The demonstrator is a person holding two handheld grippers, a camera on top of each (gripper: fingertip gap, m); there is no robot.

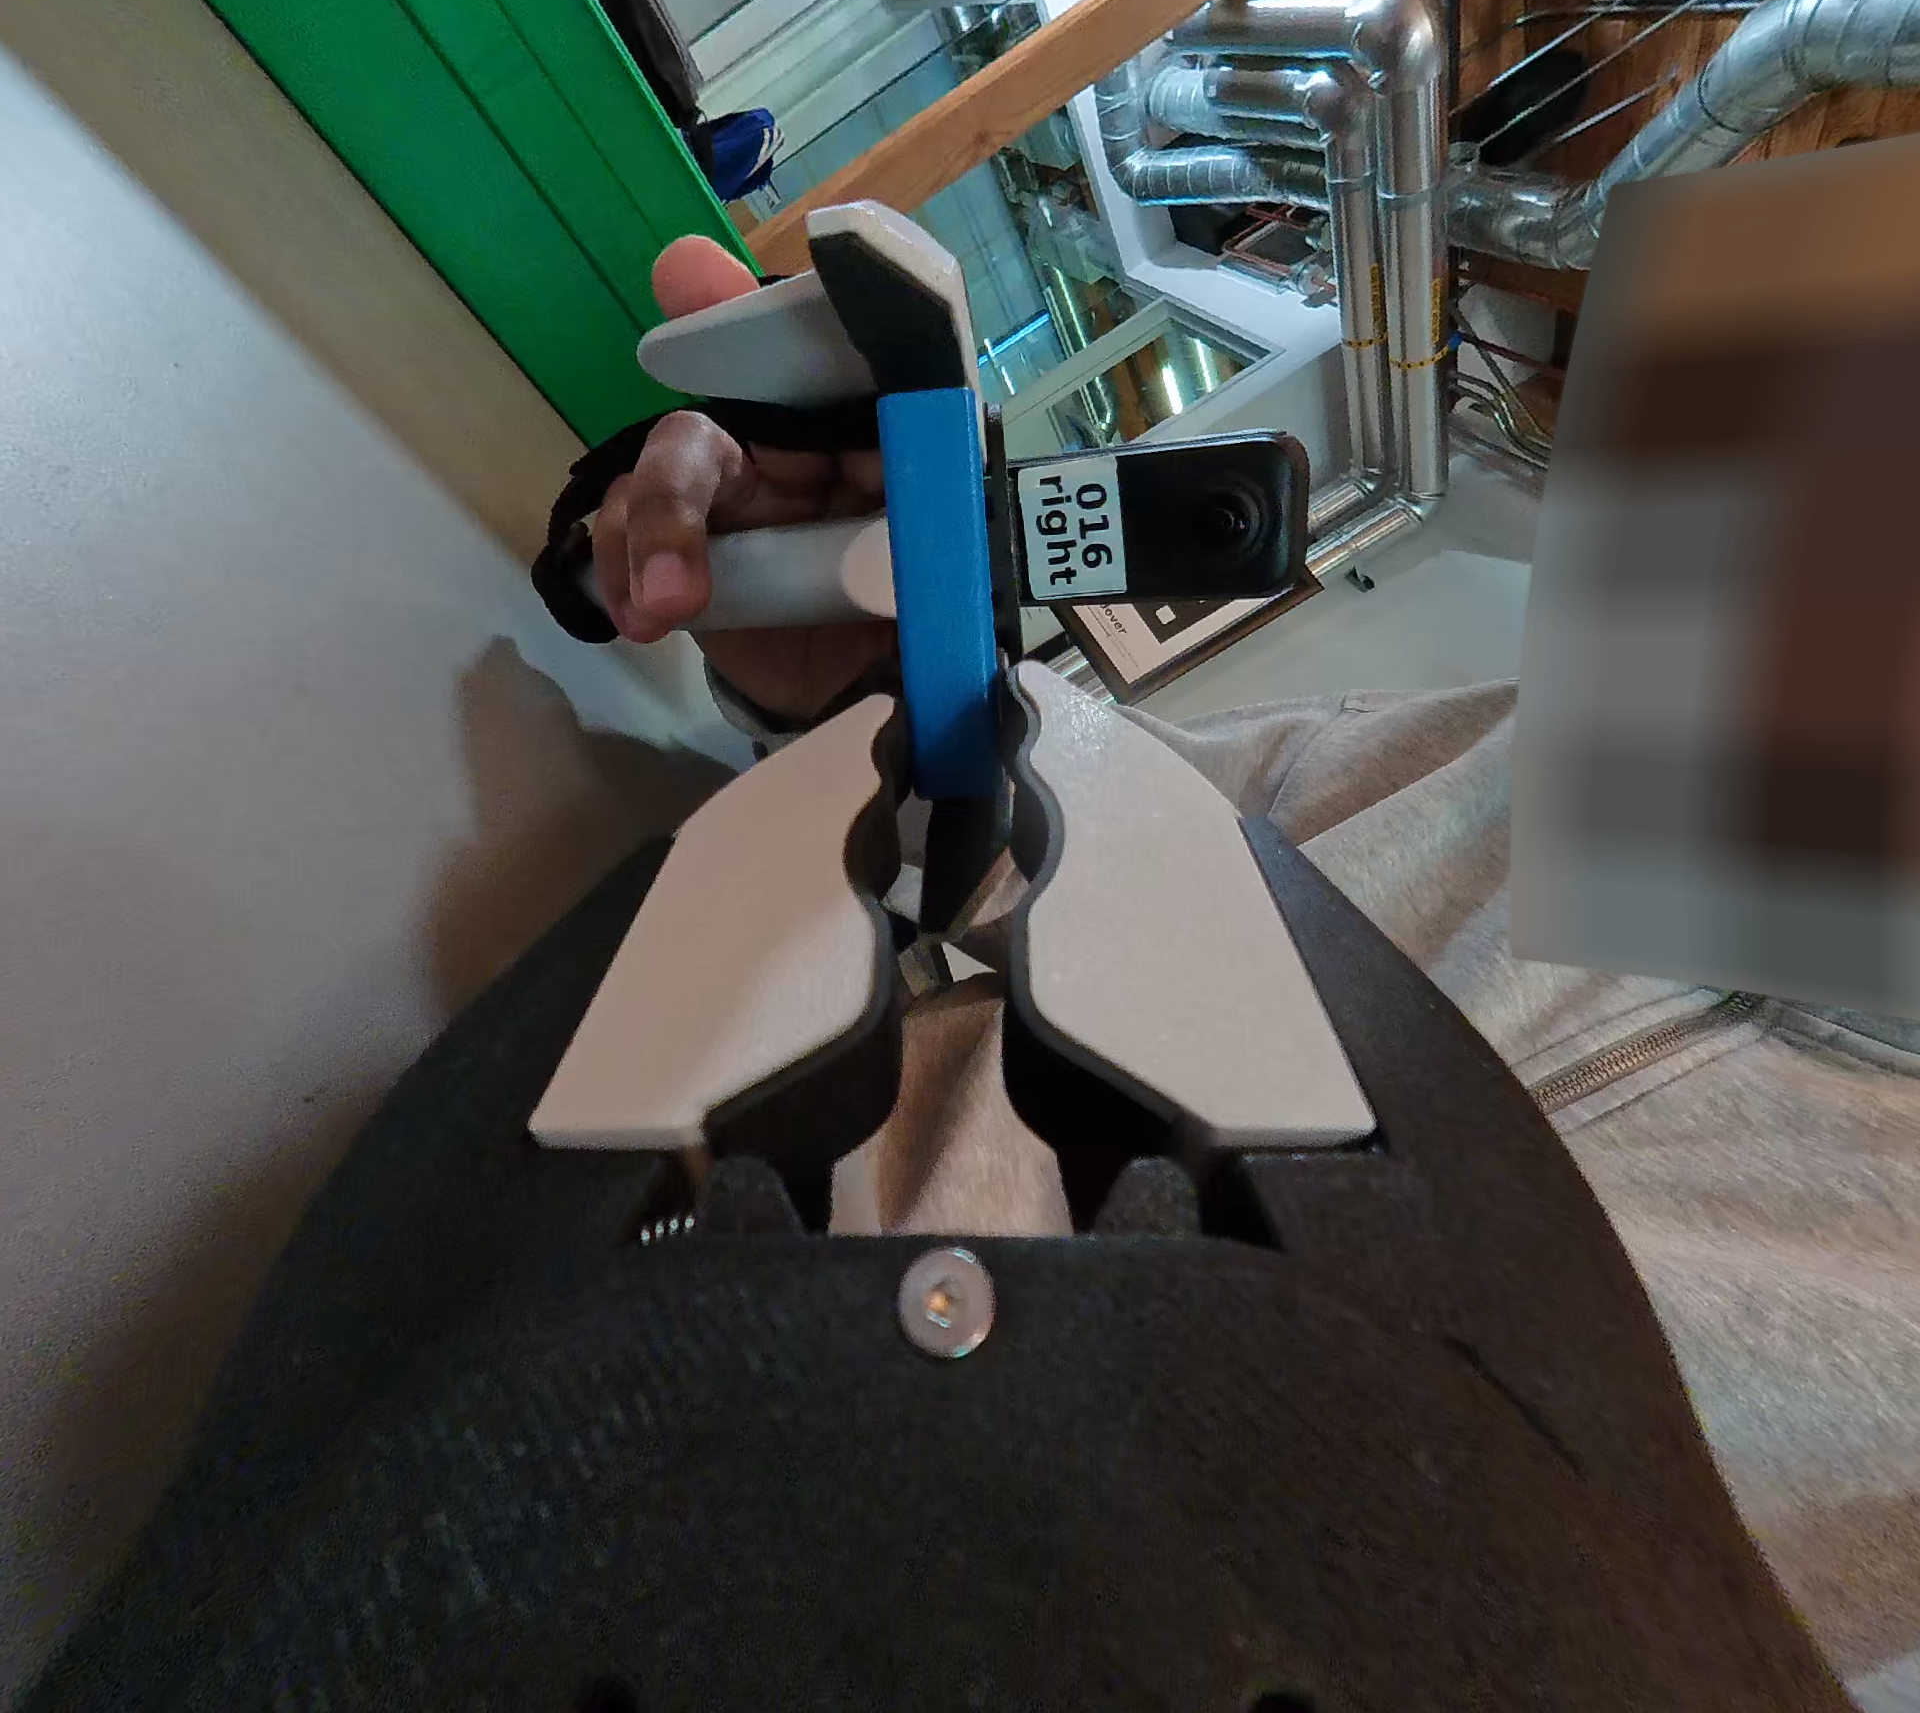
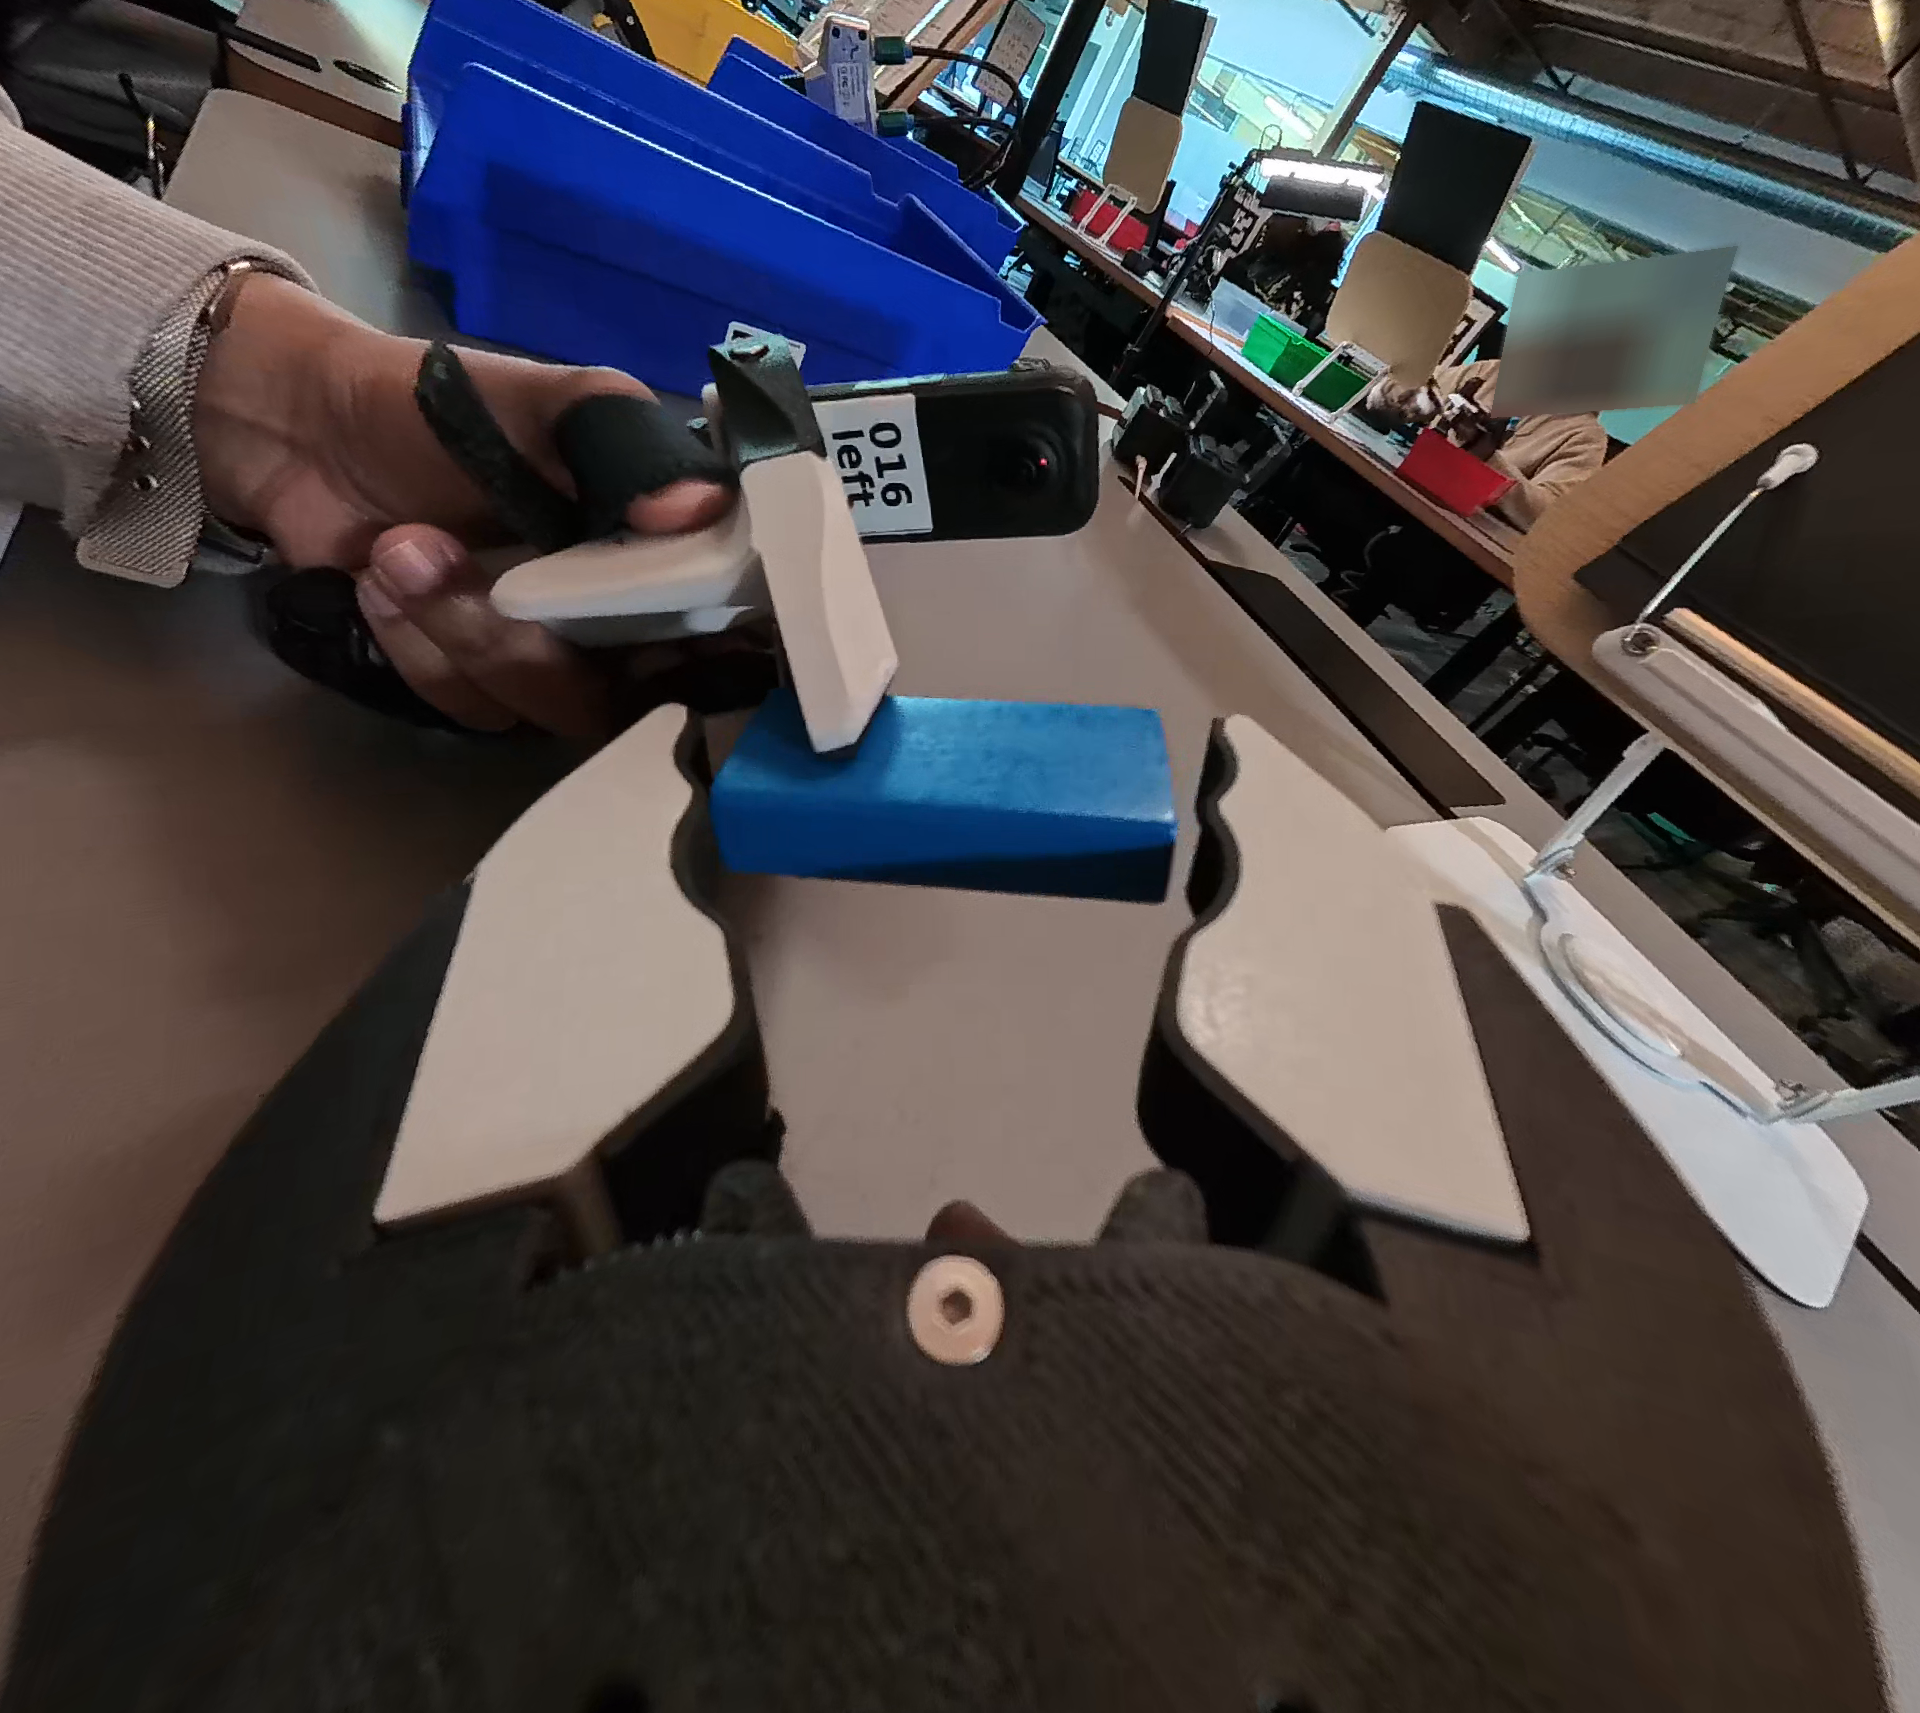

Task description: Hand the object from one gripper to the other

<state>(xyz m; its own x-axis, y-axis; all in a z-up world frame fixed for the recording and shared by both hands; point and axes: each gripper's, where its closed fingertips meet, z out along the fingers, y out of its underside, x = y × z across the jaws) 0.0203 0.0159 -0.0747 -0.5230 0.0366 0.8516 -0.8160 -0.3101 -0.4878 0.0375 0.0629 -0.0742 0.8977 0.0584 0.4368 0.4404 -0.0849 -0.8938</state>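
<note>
A blue rectangular block (image 1: 935, 583) is clamped at its near end between the fingers of my left gripper (image 1: 951, 707), which is shut on it. In the right wrist view the block (image 2: 966, 801) lies crosswise between the spread fingers of my right gripper (image 2: 951, 759). That gripper is open, with a small gap at each end of the block. A white finger (image 2: 826, 614) of the left gripper presses on the block's left end; its other finger is hidden. In the left wrist view a right-gripper finger (image 1: 904, 302) stands past the block's far end.
Blue storage bins (image 2: 675, 229) stand on the beige table (image 2: 260, 884) behind the hand. A white stand with a wire arm (image 2: 1662, 1092) sits at the right edge. A green panel (image 1: 416, 53) and a person's grey jacket (image 1: 1558, 1196) flank the left gripper.
</note>
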